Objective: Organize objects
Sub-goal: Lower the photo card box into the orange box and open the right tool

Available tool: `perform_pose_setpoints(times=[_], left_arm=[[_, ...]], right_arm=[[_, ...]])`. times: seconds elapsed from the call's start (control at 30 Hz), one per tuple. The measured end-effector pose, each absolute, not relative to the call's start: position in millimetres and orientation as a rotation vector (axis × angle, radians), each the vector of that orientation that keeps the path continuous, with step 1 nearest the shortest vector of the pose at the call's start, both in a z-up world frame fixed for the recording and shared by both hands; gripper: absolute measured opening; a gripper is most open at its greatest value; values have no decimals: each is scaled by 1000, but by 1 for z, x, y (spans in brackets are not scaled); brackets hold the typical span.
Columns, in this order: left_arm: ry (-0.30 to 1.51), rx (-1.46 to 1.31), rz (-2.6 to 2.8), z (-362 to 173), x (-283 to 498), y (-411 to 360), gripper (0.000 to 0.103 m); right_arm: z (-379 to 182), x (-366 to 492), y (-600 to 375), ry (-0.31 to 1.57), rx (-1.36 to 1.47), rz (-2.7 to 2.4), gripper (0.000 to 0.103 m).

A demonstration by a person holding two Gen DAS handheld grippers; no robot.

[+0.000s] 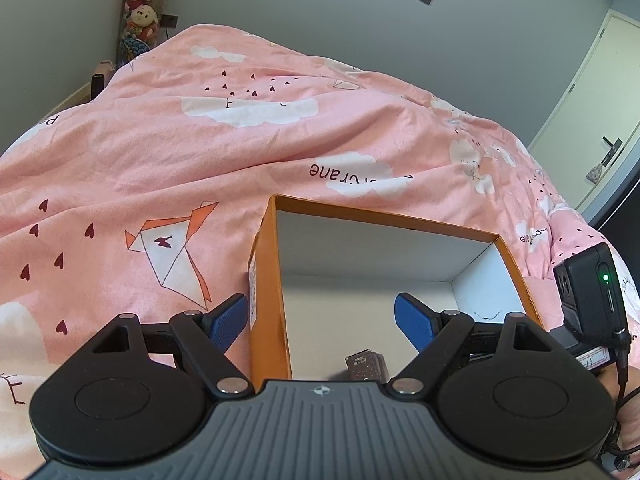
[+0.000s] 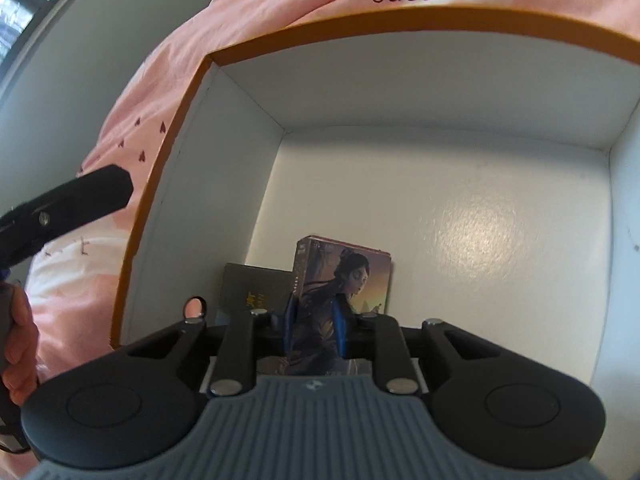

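Setting: bed w/ pink duvet (image 1: 160,152), printed w/ white clouds, dark hearts, origami cranes. Grey wall behind; stuffed toys (image 1: 146,4) stacked in far L corner; door (image 1: 600,112) at R edge of L wrist view.

Box: orange cardboard box (image 1: 266,280), white inside, open top, sits on the duvet. Label stuck on its outer L wall. In R wrist view interior fills most of frame, orange rim (image 2: 360,20) arching across top.

L gripper (image 1: 320,318): fingers spread wide, nothing between them. L blue pad (image 1: 228,322) outside the box, over duvet, just beside the orange wall; R blue pad (image 1: 414,322) inside the box over white floor. So it straddles the box's L wall; contact w/ wall – can't tell.

R gripper (image 2: 314,330): fingers drawn close, blue pads either side of a card box (image 2: 344,280) w/ painted figure on its face. Gripped at its lower part, held upright, inside the orange box near the L-near corner. Whether its bottom edge rests on box floor – hidden by gripper body.

Other contents: dark card box (image 2: 256,288) w/ gold lettering, just L of & behind the held one, near the box's L inner wall. Touching or not – can't tell.

Cross-view: R gripper's body w/ green LED (image 1: 592,292) shows at R edge of L wrist view. L gripper's black finger (image 2: 80,200) and the person's hand (image 2: 20,344) show at L edge of R wrist view, outside the box.
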State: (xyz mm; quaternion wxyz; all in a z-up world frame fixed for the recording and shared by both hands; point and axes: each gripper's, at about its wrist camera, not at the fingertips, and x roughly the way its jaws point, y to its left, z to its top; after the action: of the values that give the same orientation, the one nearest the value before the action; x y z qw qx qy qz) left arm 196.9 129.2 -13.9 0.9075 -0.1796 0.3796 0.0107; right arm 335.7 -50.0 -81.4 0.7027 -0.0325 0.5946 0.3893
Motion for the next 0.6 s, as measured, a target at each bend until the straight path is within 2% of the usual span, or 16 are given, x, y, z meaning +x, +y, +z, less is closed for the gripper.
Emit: perform_pose_setpoints(times=[0.13, 0.4, 0.5, 0.6], left_arm=[[781, -374, 21, -15, 196, 130, 97], [785, -377, 19, -16, 196, 131, 97], [791, -376, 18, -17, 195, 131, 97], [799, -381, 25, -18, 195, 133, 97]], right_arm=[[-82, 332, -36, 1293, -165, 850, 28], [-87, 328, -23, 1294, -260, 857, 27], [-96, 337, -33, 1390, -144, 891, 27], [-87, 342, -46, 1330, -136, 852, 27]])
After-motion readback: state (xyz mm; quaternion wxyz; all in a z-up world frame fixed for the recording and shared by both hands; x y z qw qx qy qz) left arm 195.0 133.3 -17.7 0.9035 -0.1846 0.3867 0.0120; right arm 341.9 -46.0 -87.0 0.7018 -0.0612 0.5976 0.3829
